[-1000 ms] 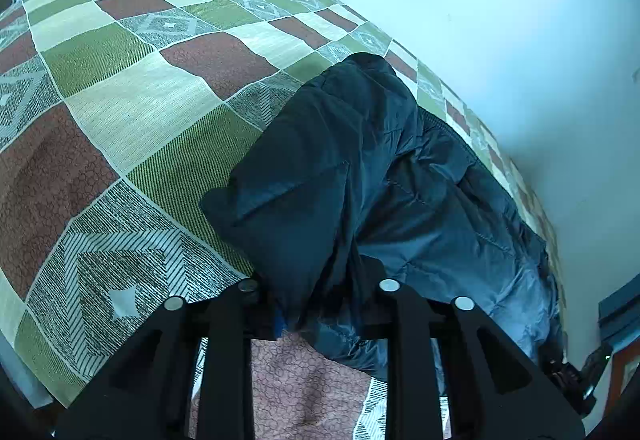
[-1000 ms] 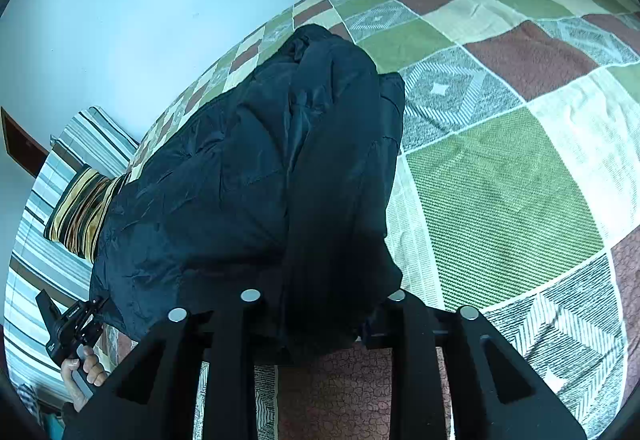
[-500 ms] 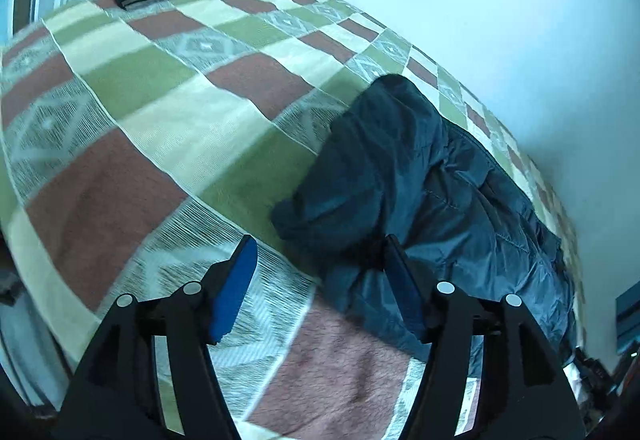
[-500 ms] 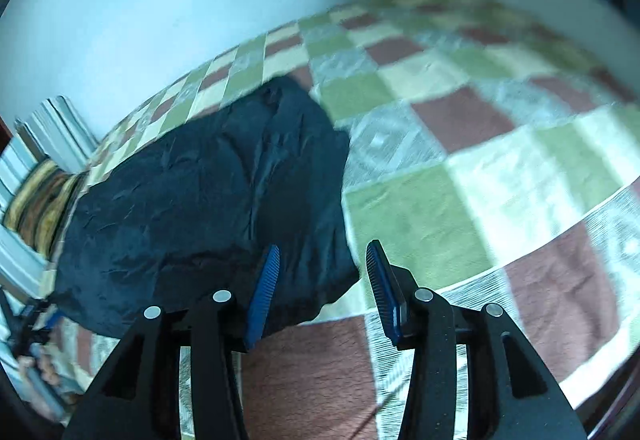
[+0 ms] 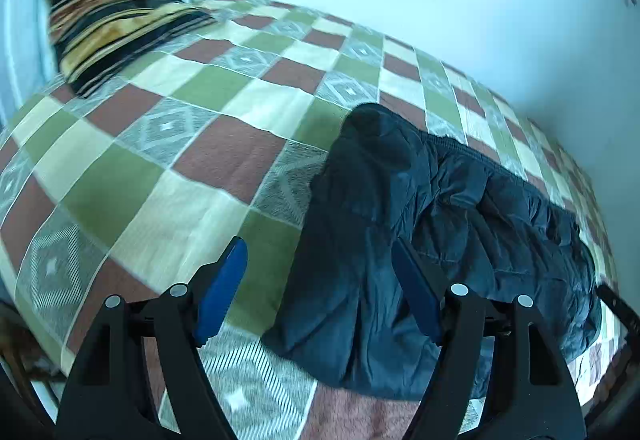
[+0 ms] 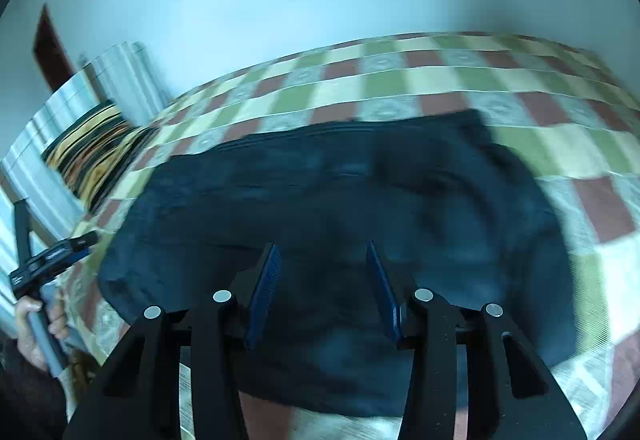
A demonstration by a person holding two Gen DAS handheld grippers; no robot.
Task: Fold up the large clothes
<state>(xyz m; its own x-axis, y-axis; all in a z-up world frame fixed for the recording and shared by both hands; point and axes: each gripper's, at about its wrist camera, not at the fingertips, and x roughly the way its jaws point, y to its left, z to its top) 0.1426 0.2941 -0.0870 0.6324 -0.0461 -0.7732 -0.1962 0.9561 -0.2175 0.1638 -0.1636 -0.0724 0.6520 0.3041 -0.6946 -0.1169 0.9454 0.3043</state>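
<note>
Since both your left gripper (image 5: 320,280) and right gripper (image 6: 322,290) hang spread and empty over the dark jacket (image 5: 420,240) lying on the checked bedspread (image 5: 160,159), its puffy, slippery layers could spring apart.

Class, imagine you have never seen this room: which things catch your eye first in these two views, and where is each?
The dark jacket draws the eye first, lying crumpled on the checked bedspread near its front edge. Next is the striped pillow at the head of the bed, against the wall. Both grippers, left and right, hang open above the jacket with nothing between their blue pads.
</note>
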